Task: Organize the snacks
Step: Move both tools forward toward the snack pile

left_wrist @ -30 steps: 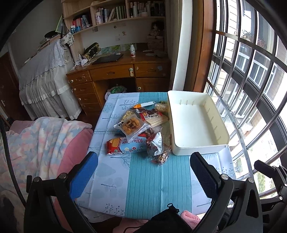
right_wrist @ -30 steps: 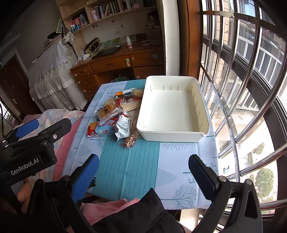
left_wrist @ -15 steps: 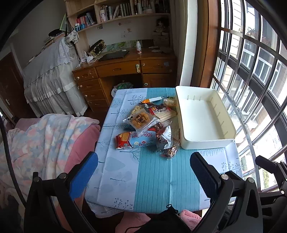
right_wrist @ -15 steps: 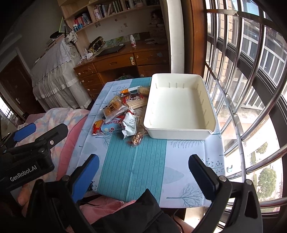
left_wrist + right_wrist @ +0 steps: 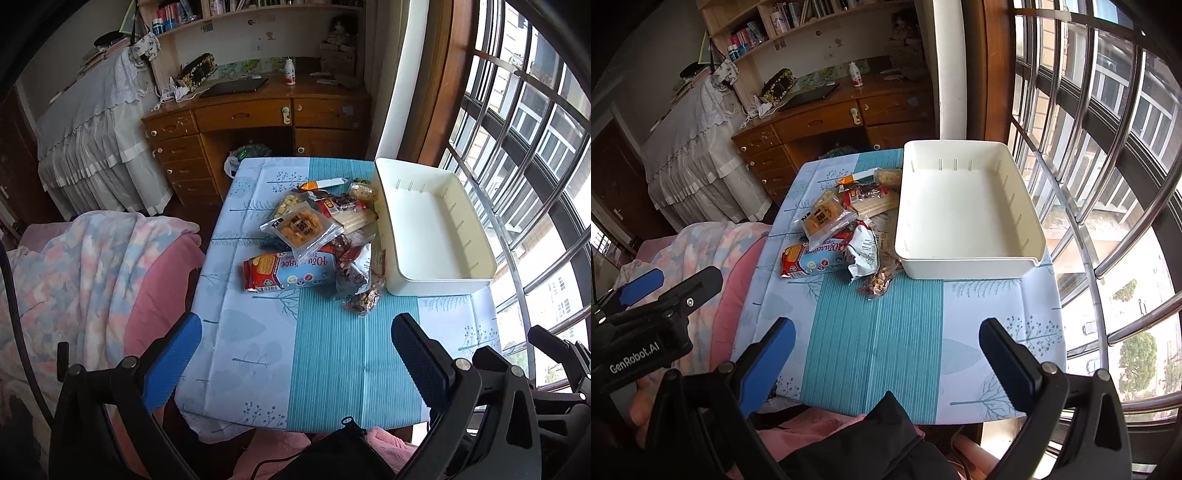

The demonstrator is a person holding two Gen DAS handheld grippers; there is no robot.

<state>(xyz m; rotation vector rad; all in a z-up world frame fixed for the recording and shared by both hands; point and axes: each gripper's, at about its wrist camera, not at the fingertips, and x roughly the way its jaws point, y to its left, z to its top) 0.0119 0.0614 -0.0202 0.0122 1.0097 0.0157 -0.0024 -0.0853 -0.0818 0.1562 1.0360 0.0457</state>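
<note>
A: Where do the snacks lie?

B: In a loose heap (image 5: 317, 240) on the bench (image 5: 332, 350), left of the white tray (image 5: 439, 284) and touching its left wall; the tray (image 5: 964, 266) sits at the right, by the barred window (image 5: 1108, 147), with nothing in it.

A: Which packets can you tell apart?

B: A red and blue biscuit packet (image 5: 288, 269) nearest on the left; a clear bag of golden pieces (image 5: 301, 229) on top of the heap; a small bag of nuts (image 5: 364, 301) at the near edge; an orange and white stick (image 5: 323, 183) at the far end; the rest overlap too much to name.

A: And the claws?

B: The left claw (image 5: 295, 354) is spread wide above the near end of the bench, gripping nothing; the right claw (image 5: 886, 350) likewise, wide apart and bare; both are well apart from the heap.

A: Anything beside the bench?

B: A pink and pastel blanket (image 5: 85, 266) to the left; a wooden desk (image 5: 258, 114) at the far wall.
</note>
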